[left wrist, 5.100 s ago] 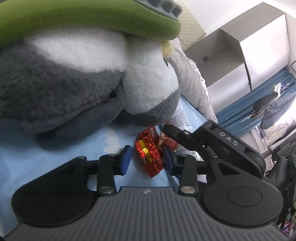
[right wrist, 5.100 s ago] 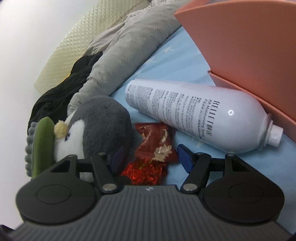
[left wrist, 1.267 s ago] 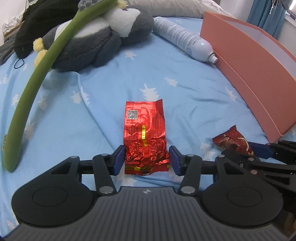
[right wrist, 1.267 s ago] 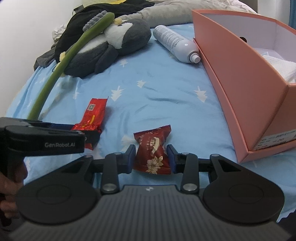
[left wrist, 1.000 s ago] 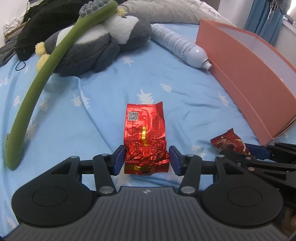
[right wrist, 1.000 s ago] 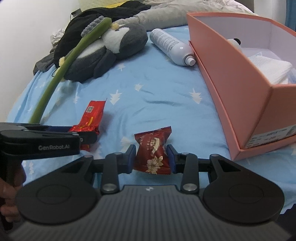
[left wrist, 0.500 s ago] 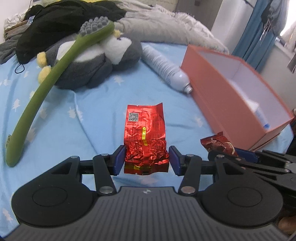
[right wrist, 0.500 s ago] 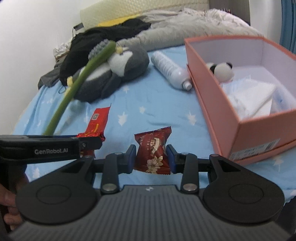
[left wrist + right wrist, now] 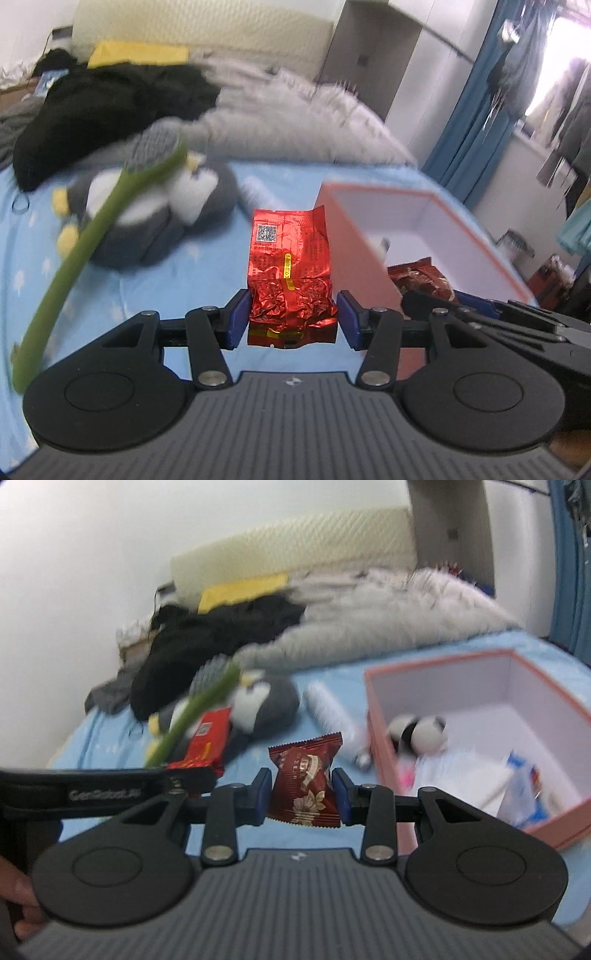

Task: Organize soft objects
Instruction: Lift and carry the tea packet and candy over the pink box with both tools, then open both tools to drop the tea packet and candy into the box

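My left gripper (image 9: pixel 291 319) is shut on a shiny red foil packet (image 9: pixel 290 266), held upright above the blue sheet. My right gripper (image 9: pixel 301 799) is shut on a dark red snack wrapper (image 9: pixel 304 779), also lifted clear of the bed. In the right wrist view the left gripper (image 9: pixel 184 777) with its red packet (image 9: pixel 207 740) shows at the left. In the left wrist view the snack wrapper (image 9: pixel 421 277) shows at the right, in front of the pink box (image 9: pixel 347 251). The pink box (image 9: pixel 373 716) is open and holds a small panda plush (image 9: pixel 417 733) and white items.
A grey penguin plush (image 9: pixel 162 214) lies on the bed with a long green soft toothbrush (image 9: pixel 92 236) across it. A white bottle (image 9: pixel 328 709) lies between the plush and the box. Black clothes (image 9: pixel 110 96) and a grey blanket (image 9: pixel 369 624) are heaped behind. A person's fingers (image 9: pixel 14 886) show at the left edge.
Both grippers have risen well above the bed with their packets still gripped, and they now look more level, so the inside of the pink box and the room behind have come into view.
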A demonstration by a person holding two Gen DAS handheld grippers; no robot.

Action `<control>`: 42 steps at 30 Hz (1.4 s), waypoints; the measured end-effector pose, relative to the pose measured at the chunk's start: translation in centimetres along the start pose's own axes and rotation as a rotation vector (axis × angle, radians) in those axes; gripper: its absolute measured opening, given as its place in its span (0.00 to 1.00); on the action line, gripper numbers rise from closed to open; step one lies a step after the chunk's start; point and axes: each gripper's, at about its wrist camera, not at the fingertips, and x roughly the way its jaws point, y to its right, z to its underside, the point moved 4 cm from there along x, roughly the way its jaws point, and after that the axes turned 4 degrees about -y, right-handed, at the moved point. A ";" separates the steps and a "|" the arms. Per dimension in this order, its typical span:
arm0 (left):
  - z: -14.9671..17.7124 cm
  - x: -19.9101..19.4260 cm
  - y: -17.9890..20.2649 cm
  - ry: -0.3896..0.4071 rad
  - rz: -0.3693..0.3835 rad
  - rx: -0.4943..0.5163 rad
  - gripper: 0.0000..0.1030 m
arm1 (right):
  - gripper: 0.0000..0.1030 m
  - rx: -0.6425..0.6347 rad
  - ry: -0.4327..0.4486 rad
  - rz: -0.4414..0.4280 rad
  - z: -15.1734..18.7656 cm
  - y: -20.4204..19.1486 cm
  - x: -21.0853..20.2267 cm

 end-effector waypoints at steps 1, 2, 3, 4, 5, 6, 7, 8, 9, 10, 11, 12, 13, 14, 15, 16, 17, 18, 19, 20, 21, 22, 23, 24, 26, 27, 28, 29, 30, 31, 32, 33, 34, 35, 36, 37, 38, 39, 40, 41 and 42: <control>-0.8 -0.4 0.3 0.013 0.012 -0.001 0.55 | 0.38 0.002 0.018 0.000 -0.8 0.2 -0.4; -1.5 -0.7 0.7 0.022 0.022 0.002 0.55 | 0.38 -0.002 0.038 -0.001 -1.7 0.4 -1.0; -2.1 -1.0 1.0 0.030 0.030 0.007 0.55 | 0.38 -0.008 0.059 0.002 -2.5 0.6 -1.5; -2.8 -1.2 1.5 0.041 0.039 0.015 0.55 | 0.38 -0.013 0.078 0.005 -3.2 0.9 -1.9; -3.5 -1.5 2.0 0.053 0.046 0.024 0.55 | 0.38 -0.015 0.094 0.012 -3.9 1.1 -2.3; -4.1 -1.8 2.5 0.064 0.052 0.033 0.55 | 0.38 -0.011 0.107 0.018 -4.5 1.5 -2.7; -4.8 -2.1 3.1 0.077 0.059 0.041 0.55 | 0.38 -0.010 0.118 0.025 -5.2 1.8 -3.1; -5.5 -2.4 3.7 0.090 0.067 0.051 0.55 | 0.38 -0.013 0.130 0.030 -5.7 2.1 -3.5; -6.1 -2.7 4.3 0.100 0.074 0.061 0.55 | 0.38 -0.018 0.143 0.035 -6.4 2.4 -3.9; -6.5 -2.9 4.9 0.109 0.080 0.068 0.55 | 0.38 -0.022 0.152 0.038 -6.8 2.5 -4.2; -7.1 -3.1 5.6 0.116 0.090 0.076 0.55 | 0.38 -0.024 0.163 0.042 -7.3 2.9 -4.6; -7.7 -3.2 6.2 0.121 0.100 0.081 0.55 | 0.38 -0.025 0.168 0.044 -7.7 3.2 -4.8; -8.2 -3.3 6.9 0.126 0.111 0.087 0.55 | 0.38 -0.027 0.172 0.051 -8.1 3.5 -5.1; -8.6 -3.2 7.4 0.128 0.120 0.093 0.55 | 0.38 -0.028 0.177 0.063 -8.6 4.0 -5.3; -9.0 -3.2 8.1 0.131 0.126 0.099 0.55 | 0.38 -0.027 0.179 0.074 -9.0 4.4 -5.4; -9.4 -3.1 8.6 0.131 0.132 0.105 0.55 | 0.38 -0.025 0.180 0.083 -9.3 4.9 -5.5; -9.8 -2.7 9.2 0.126 0.140 0.109 0.55 | 0.38 -0.021 0.180 0.090 -9.6 5.4 -5.5; -9.9 -2.4 9.8 0.121 0.150 0.111 0.55 | 0.38 -0.013 0.177 0.101 -9.9 5.9 -5.5; -10.2 -1.9 10.3 0.113 0.163 0.114 0.55 | 0.38 -0.005 0.173 0.112 -10.2 6.5 -5.4; -10.4 -1.3 10.9 0.103 0.169 0.119 0.55 | 0.38 0.001 0.168 0.118 -10.4 7.1 -5.3; -10.5 -0.5 11.4 0.091 0.173 0.125 0.55 | 0.38 0.009 0.160 0.122 -10.5 7.8 -5.1; -10.7 0.3 11.7 0.078 0.177 0.128 0.55 | 0.38 0.021 0.146 0.131 -10.5 8.5 -4.8; -10.8 1.3 12.2 0.059 0.185 0.130 0.55 | 0.38 0.035 0.131 0.143 -10.5 9.4 -4.4; -10.9 2.4 12.5 0.039 0.194 0.133 0.55 | 0.38 0.046 0.117 0.150 -10.4 10.2 -4.0; -11.1 4.8 13.3 -0.003 0.201 0.141 0.55 | 0.38 0.069 0.082 0.164 -9.9 11.7 -3.0; -11.1 6.0 13.6 -0.023 0.202 0.142 0.55 | 0.38 0.079 0.064 0.168 -9.7 12.4 -2.4; -11.1 7.2 13.9 -0.042 0.206 0.145 0.55 | 0.38 0.086 0.042 0.172 -9.4 13.0 -1.8; -11.1 8.5 14.1 -0.060 0.207 0.148 0.55 | 0.38 0.096 0.019 0.177 -9.1 13.9 -1.0; -11.1 9.7 14.5 -0.079 0.201 0.151 0.55 | 0.38 0.104 0.000 0.183 -8.8 14.6 -0.4; -11.0 10.9 14.8 -0.092 0.198 0.159 0.55 | 0.38 0.115 -0.021 0.189 -8.4 15.4 0.3; -10.9 11.8 15.1 -0.102 0.196 0.169 0.55 | 0.38 0.127 -0.039 0.192 -8.0 16.0 0.9; -10.8 12.9 15.3 -0.115 0.191 0.177 0.55 | 0.38 0.137 -0.059 0.197 -7.6 16.7 1.6; -10.7 14.2 15.6 -0.135 0.185 0.184 0.55 | 0.38 0.143 -0.073 0.200 -7.3 17.2 1.9; -10.6 15.1 15.7 -0.149 0.185 0.190 0.55 | 0.38 0.152 -0.089 0.202 -6.9 17.8 2.6; -10.4 16.1 15.8 -0.164 0.184 0.200 0.55 | 0.38 0.159 -0.101 0.204 -6.7 18.3 3.1; -10.2 17.1 16.0 -0.184 0.177 0.207 0.55 | 0.38 0.166 -0.114 0.206 -6.4 18.8 3.7; -10.1 18.0 16.0 -0.198 0.172 0.213 0.55 | 0.38 0.173 -0.129 0.207 -6.1 19.3 4.3; -10.0 18.9 16.1 -0.215 0.169 0.219 0.55 | 0.38 0.179 -0.143 0.206 -5.8 19.7 5.0; -9.8 19.8 16.1 -0.234 0.164 0.221 0.55 | 0.38 0.185 -0.157 0.204 -5.5 20.1 5.6; -9.7 20.7 16.1 -0.253 0.161 0.221 0.55 | 0.38 0.194 -0.170 0.203 -5.3 20.7 6.3; -9.5 21.4 16.1 -0.270 0.159 0.222 0.55 | 0.38 0.203 -0.184 0.203 -4.9 21.1 7.0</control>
